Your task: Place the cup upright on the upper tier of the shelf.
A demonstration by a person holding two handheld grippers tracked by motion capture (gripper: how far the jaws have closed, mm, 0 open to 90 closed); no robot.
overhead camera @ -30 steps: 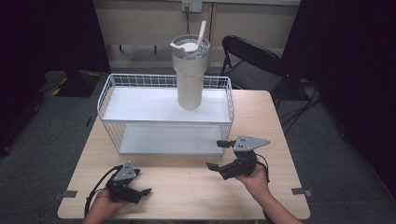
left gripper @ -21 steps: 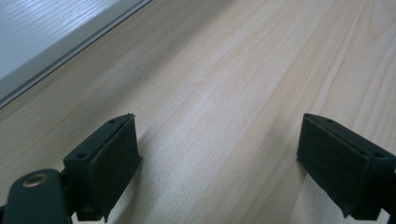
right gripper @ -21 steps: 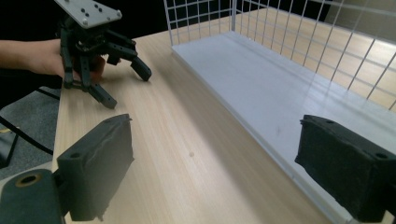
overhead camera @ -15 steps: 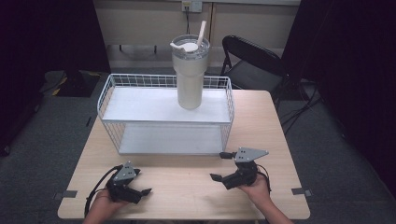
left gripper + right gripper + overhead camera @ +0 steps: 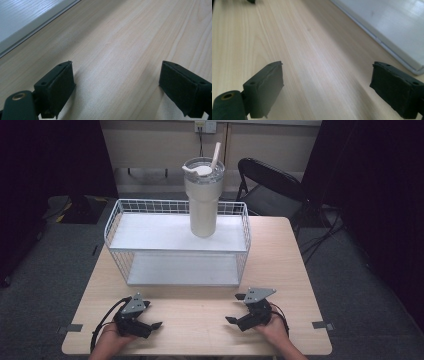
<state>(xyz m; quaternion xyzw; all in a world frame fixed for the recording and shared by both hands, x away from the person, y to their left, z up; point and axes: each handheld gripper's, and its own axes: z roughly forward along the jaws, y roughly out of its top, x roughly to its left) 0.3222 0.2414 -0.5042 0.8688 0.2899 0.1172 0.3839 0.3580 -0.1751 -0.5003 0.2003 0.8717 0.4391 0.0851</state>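
Observation:
A tall cream tumbler [image 5: 203,200] with a lid and a straw stands upright on the top shelf of a white wire rack [image 5: 150,236]. My left gripper [image 5: 152,316] rests on the wooden table near the front left, jaws pointing right. My right gripper [image 5: 234,308] lies near the front right, jaws pointing left. Both are open with nothing between the jaws. In the left gripper view the gripper [image 5: 117,85] frames bare wood, and so does the gripper [image 5: 327,87] in the right gripper view.
The rack's lower shelf [image 5: 182,270] is bare; its white edge [image 5: 25,22] shows at the left gripper view's top left, and the same edge [image 5: 392,27] at the right gripper view's right. A black folding chair [image 5: 272,187] stands behind the table. Bare tabletop [image 5: 192,312] lies between the grippers.
My right gripper has moved back toward the table's front edge and lower, away from the rack. The left gripper has stayed put.

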